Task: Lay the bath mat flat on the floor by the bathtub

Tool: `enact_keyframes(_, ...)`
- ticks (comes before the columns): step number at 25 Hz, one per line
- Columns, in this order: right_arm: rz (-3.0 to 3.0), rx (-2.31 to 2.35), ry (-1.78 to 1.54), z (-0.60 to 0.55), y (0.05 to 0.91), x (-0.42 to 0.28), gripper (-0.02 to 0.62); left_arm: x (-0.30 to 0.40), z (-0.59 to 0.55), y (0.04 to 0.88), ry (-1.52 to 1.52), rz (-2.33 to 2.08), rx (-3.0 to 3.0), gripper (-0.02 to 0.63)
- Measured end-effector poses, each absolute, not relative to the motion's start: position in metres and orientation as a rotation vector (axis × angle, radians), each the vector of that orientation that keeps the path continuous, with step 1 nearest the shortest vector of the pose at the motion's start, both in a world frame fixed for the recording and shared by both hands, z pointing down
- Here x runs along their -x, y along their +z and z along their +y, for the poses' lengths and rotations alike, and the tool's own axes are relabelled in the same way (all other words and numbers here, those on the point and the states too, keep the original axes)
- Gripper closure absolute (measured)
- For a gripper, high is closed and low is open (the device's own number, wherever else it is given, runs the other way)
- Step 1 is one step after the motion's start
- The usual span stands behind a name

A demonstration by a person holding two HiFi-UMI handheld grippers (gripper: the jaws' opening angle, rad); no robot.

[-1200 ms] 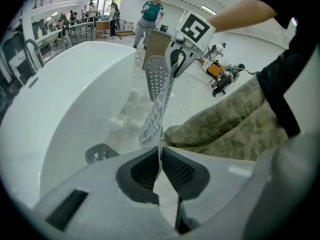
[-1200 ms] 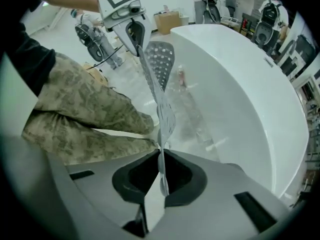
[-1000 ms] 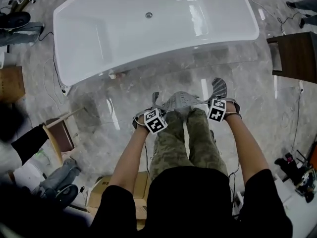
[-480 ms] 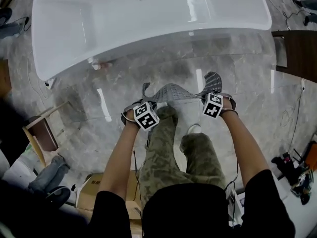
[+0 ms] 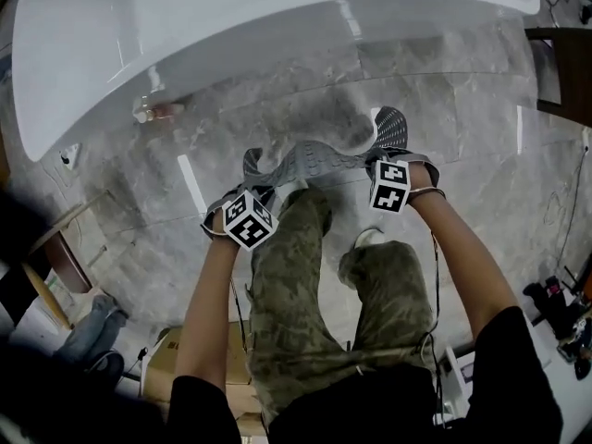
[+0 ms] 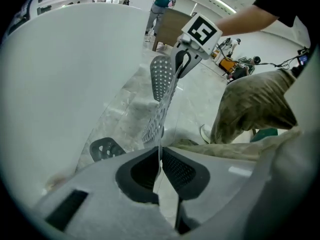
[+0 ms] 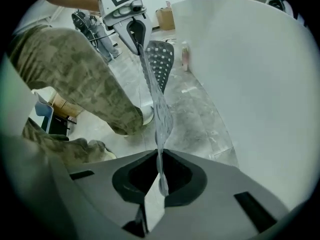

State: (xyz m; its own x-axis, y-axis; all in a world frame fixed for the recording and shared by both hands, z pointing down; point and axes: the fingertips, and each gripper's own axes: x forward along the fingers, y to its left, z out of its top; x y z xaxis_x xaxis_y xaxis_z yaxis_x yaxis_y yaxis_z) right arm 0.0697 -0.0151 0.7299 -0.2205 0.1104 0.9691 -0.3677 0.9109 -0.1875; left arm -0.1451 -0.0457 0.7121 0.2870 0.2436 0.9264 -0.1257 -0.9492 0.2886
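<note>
a thin grey bath mat point(image 5: 319, 165), flexible and dotted with rows of small holes, hung stretched between two hand-held grippers above a glossy marble floor point(image 5: 277, 109). it sat just in front of the person's knees, near the side of a white bathtub point(image 5: 185, 35) but apart from it. the mat rippled and sagged along its middle. a rounded, perforated end flopped up past the right gripper, and a smaller flap curled up by the left one. whether any part touched the floor could not be told.

the left hand-held gripper point(image 5: 252, 181) was clamped on the mat's left end; in the left gripper view its dark pads point(image 6: 177, 170) pressed together on the sheet, seen edge-on. the right hand-held gripper point(image 5: 384, 158) was likewise closed on the right end, the thin edge pinched between its pads point(image 7: 180, 176).

both bare forearms reached forward and down from black sleeves, set apart by about the mat's length. each gripper pointed steeply at the floor, its marker cube facing up. the person bent low in camouflage trousers point(image 5: 296, 276), one knee pushed forward close under the mat, a white shoe point(image 5: 363, 240) beside it. a small pink bottle point(image 5: 157, 111) stood on the floor against the tub.
</note>
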Motion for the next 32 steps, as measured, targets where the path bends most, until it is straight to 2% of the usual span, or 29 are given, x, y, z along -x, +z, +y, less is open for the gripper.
enact_keyframes(9, -1.711, -0.161, 0.189, -0.046, 0.781, -0.061, 0.569, 0.16, -0.046, 0.766, 1.661, -0.104, -2.255, 0.575)
enact_keyframes(17, -1.641, -0.402, 0.042, -0.117, 0.814, -0.077, 0.569, 0.144, -0.145, 0.793, 1.871, -0.487, -2.527, 0.572)
enact_keyframes(23, -1.617, -0.502, -0.029, -0.151, 0.852, -0.082, 0.569, 0.138, -0.202, 0.835, 1.846, -0.68, -2.642, 0.572)
enact_keyframes(32, -1.595, -0.483, -0.14, -0.194, 0.92, -0.084, 0.569, 0.137, -0.238, 0.912, 1.636, -0.86, -2.67, 0.571)
